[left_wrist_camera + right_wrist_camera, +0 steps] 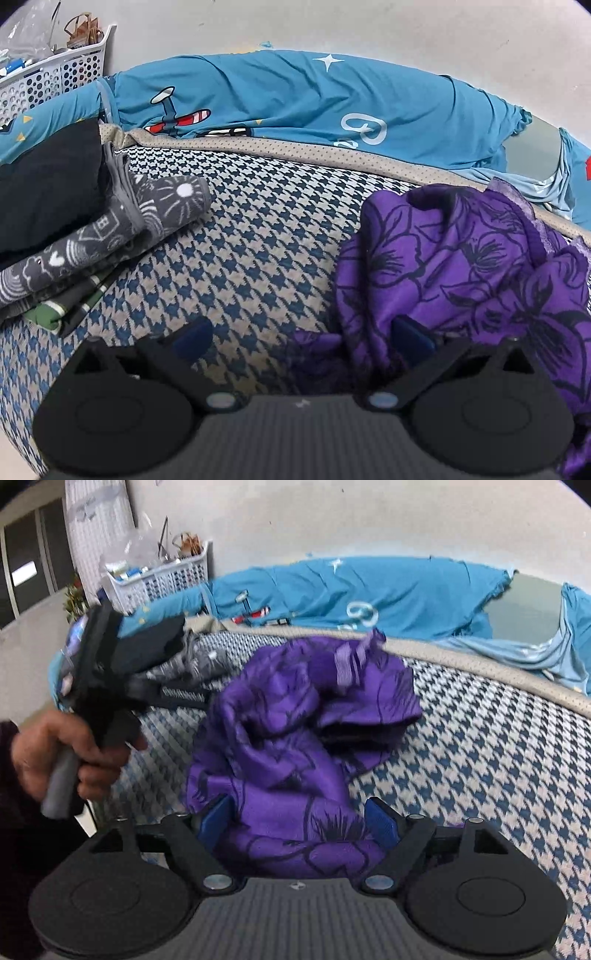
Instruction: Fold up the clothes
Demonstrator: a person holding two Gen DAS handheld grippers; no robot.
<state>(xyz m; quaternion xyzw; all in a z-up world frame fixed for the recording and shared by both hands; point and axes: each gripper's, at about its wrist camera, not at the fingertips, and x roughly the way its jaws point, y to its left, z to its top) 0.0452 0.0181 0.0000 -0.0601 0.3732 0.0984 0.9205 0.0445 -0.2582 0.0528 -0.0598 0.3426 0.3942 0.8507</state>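
**Purple garment bunched between open tongs**

Purple cloth with a dark flower print, a crumpled garment [295, 731], lies heaped on a bed cover [498, 760] woven in a blue-and-white houndstooth check. Its near edge reaches in between the two blue pads of the right tongs [298, 821], which stand spread wide; the pads sit at either side of the fabric and do not pinch it. A pale lilac trim sticks up at the far top of the heap.

In the left wrist view the same garment [461, 266] fills the right side. The left tongs [303, 335] are spread too: the right-hand pad lies against or just over the purple folds, the left-hand pad hangs over bare checked cover. Nothing is gripped there.

The right wrist view shows the person's hand [55, 760] around the grey handle of the left tool, to the left of the heap, blurred.

On the left, a stack of folded clothes [74, 240] rests on the cover, grey patterned cloth under a black piece. Behind runs blue bedding [314, 99] with cartoon prints, and a white perforated basket [55, 77] stands by the wall.
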